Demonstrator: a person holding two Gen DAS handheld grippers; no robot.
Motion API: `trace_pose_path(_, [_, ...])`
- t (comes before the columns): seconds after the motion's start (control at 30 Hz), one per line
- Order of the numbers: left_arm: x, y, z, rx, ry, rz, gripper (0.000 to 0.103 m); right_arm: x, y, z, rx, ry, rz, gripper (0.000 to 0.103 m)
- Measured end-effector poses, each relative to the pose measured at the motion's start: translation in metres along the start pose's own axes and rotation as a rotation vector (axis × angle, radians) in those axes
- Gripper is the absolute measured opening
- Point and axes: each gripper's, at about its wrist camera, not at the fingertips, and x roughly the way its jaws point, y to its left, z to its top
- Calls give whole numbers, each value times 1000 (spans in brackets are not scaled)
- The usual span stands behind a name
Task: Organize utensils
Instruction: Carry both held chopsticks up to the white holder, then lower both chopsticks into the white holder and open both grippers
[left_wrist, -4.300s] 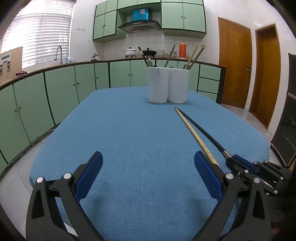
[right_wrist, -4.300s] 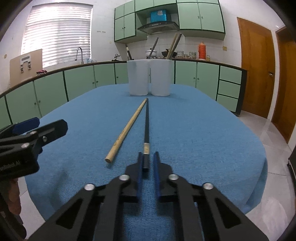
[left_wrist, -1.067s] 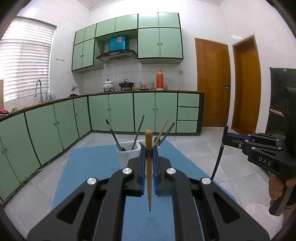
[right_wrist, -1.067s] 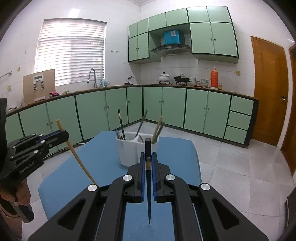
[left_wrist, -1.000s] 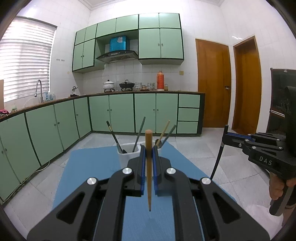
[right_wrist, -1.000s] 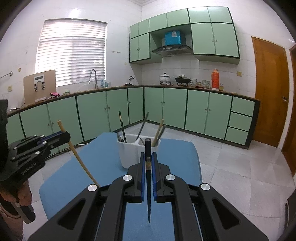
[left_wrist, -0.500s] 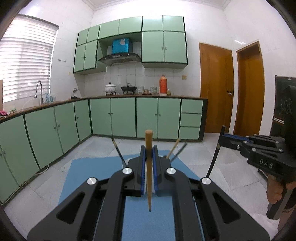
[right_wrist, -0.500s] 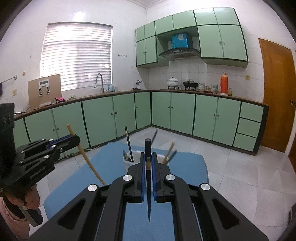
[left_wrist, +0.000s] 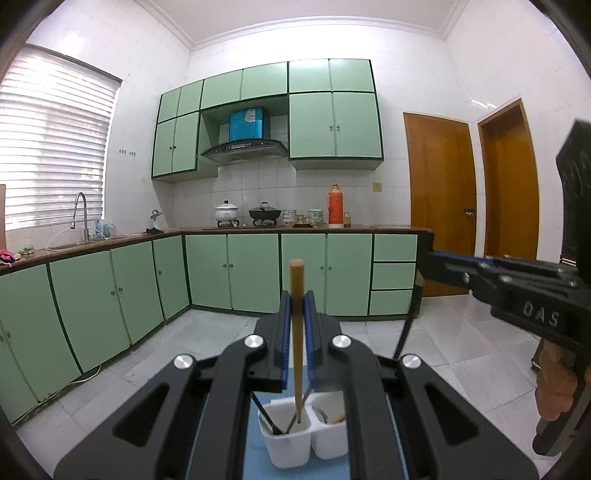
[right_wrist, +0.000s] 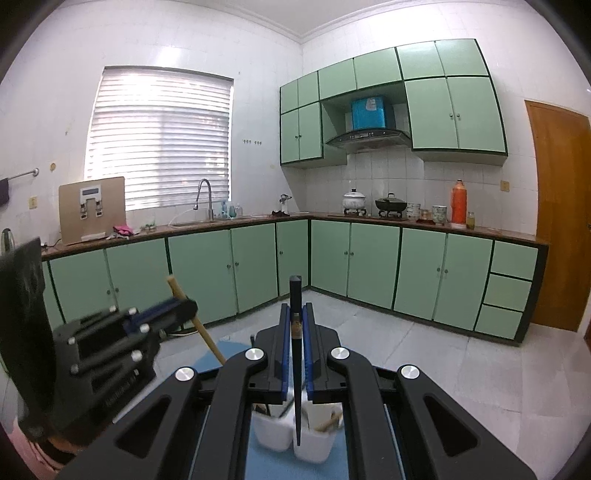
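Above the two white cups (left_wrist: 306, 435) holding dark utensils, left gripper (left_wrist: 296, 325) pinches a wooden chopstick (left_wrist: 297, 332), right gripper (right_wrist: 295, 328) pinches a black chopstick (right_wrist: 296, 362); blue table (right_wrist: 236, 350) edge behind cups.

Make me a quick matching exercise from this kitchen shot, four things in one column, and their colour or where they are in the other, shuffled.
Column one:
1. wooden chopstick
2. black chopstick
3. white holders
4. orange flask

Column two:
A. on the back counter
B. held upright in the left gripper
C. on the blue table, below both grippers
D. held upright in the right gripper

Pairs: 1-B, 2-D, 3-C, 4-A
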Motion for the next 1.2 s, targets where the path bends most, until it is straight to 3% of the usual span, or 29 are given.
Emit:
trace_pose_path(0.17, [39, 5, -7, -2, 50, 2, 6, 46, -11, 5, 3, 16, -15, 6])
trace_pose_path(0.4, [79, 17, -27, -5, 112, 4, 6, 85, -24, -23, 24, 66, -17, 6])
trace_pose_path(1.2, [131, 36, -77, -27, 257, 8, 6, 133, -37, -96, 84, 217, -16, 6])
